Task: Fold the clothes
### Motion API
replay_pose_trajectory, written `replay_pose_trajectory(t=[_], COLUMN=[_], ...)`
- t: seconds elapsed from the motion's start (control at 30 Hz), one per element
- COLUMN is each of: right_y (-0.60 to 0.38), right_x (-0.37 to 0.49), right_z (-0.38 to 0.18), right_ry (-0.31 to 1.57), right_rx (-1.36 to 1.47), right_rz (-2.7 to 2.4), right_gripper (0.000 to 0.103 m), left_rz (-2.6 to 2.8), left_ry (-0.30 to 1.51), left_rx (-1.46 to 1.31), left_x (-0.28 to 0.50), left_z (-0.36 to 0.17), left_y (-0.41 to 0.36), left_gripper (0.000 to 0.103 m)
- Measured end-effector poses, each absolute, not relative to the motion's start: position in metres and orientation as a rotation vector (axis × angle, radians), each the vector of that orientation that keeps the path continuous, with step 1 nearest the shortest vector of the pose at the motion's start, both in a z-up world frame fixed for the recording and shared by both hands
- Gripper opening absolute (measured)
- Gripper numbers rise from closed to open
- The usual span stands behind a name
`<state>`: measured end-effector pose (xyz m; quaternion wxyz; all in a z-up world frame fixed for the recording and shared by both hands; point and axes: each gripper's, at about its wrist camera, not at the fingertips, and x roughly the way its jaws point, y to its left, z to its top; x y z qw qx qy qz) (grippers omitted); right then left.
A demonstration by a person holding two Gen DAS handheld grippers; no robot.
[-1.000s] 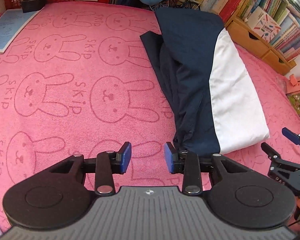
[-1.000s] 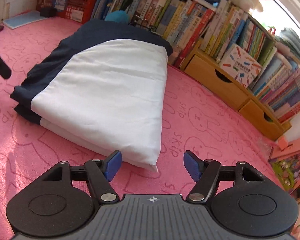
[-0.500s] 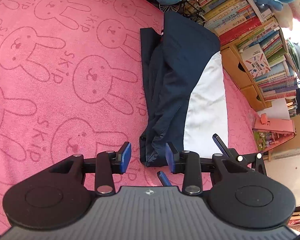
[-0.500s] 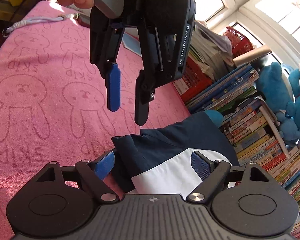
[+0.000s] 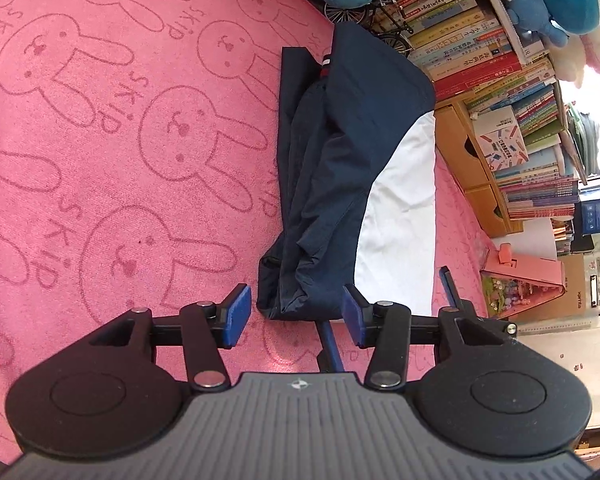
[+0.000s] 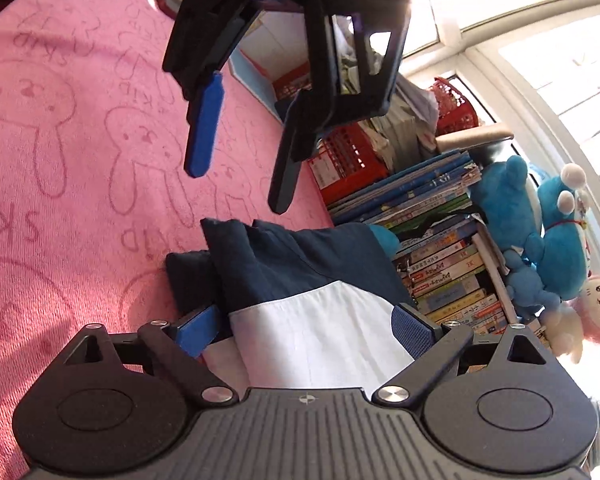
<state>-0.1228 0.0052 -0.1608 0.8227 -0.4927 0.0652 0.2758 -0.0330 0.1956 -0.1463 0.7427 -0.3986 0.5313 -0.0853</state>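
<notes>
2 grippers hang over the near end of a folded navy and white garment (image 5: pixel 340 184) that lies on a pink rabbit-print blanket (image 5: pixel 100 140). The garment is the landmark: it runs lengthwise from the grippers toward a row of books (image 5: pixel 460 40) at its far end, navy side toward the open blanket, white panel toward the wooden drawers (image 5: pixel 472 152).

From the left wrist view, the left gripper (image 5: pixel 296 312) is spread wide, its blue pads either side of the garment's near navy corner, holding nothing. From the right wrist view it hangs above the garment, apart from the cloth.

Also spread wide, the right gripper (image 6: pixel 304 328) straddles the garment's white panel at its near edge; whether its pads touch the cloth cannot be told. Blue plush toys (image 6: pixel 540 216) sit beyond the books.
</notes>
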Motion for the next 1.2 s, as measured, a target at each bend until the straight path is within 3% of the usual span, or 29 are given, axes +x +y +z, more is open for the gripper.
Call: replay_pose_trajectory(t=[0.07, 0.1, 0.13, 0.17, 0.2, 0.37, 0.43, 0.5, 0.57, 0.6, 0.63, 0.73, 0.8, 0.87, 0.9, 0.93, 1.13, 1.2], right_y=[0.005, 0.005, 0.005, 0.005, 0.006, -0.001, -0.004, -0.005, -0.005, -0.005, -0.006, -0.008, -0.009, -0.009, -0.009, -0.009, -0.022, -0.031], right_x=[-0.119, -0.118, -0.116, -0.114, -0.113, -0.115, -0.119, -0.12, -0.122, -0.122, -0.122, -0.121, -0.12, -0.12, -0.12, -0.12, -0.115, -0.105], right_z=[-0.164, -0.165, -0.167, -0.168, -0.17, -0.162, -0.16, -0.16, -0.161, -0.162, -0.163, -0.165, -0.165, -0.165, -0.166, -0.167, -0.183, -0.185], right_ry=[0.143, 0.146, 0.148, 0.15, 0.153, 0.112, 0.095, 0.09, 0.088, 0.086, 0.083, 0.081, 0.085, 0.088, 0.091, 0.107, 0.121, 0.17], right_rx=[-1.061, -1.067, -1.073, -1.08, -1.086, -1.078, -1.08, -1.081, -1.081, -1.084, -1.088, -1.094, -1.09, -1.088, -1.089, -1.092, -1.153, -1.157], right_rz=[0.591, 0.594, 0.596, 0.598, 0.6, 0.586, 0.578, 0.573, 0.568, 0.565, 0.561, 0.547, 0.543, 0.546, 0.549, 0.556, 0.524, 0.501], right_gripper=[0.086, 0.065, 0.031, 0.017, 0.014, 0.014, 0.014, 0.014, 0.014, 0.014, 0.014, 0.015, 0.015, 0.015, 0.013, 0.016, 0.02, 0.013], left_rz=[-0.201, -0.207, -0.212, -0.217, -0.223, -0.262, -0.272, -0.273, -0.266, -0.263, -0.26, -0.281, -0.241, -0.201, -0.185, -0.168, -0.108, -0.101], left_ry=[1.167, 1.162, 1.154, 1.146, 1.136, 1.075, 1.059, 1.052, 1.041, 1.042, 1.044, 1.052, 1.074, 1.094, 1.081, 1.07, 1.079, 1.077], left_rx=[-0.943, -0.996, -1.056, -1.116, -1.175, -1.38, -1.392, -1.373, -1.353, -1.345, -1.336, -1.364, -1.369, -1.375, -1.389, -1.4, -1.326, -1.324], left_x=[-0.037, -0.04, -0.042, -0.044, -0.045, -0.04, -0.033, -0.023, -0.016, -0.014, -0.013, -0.013, -0.016, -0.02, -0.022, -0.023, -0.022, -0.021], left_z=[-0.15, -0.153, -0.156, -0.16, -0.163, -0.176, -0.177, -0.176, -0.175, -0.175, -0.176, -0.177, -0.182, -0.187, -0.189, -0.191, -0.182, -0.181], left_y=[0.197, 0.197, 0.198, 0.199, 0.199, 0.194, 0.189, 0.18, 0.172, 0.168, 0.165, 0.157, 0.157, 0.156, 0.157, 0.158, 0.159, 0.16], left_gripper=[0.047, 0.047, 0.047, 0.047, 0.048, 0.055, 0.066, 0.067, 0.06, 0.045, 0.036, 0.036, 0.048, 0.048, 0.035, 0.01, 0.005, 0.005])
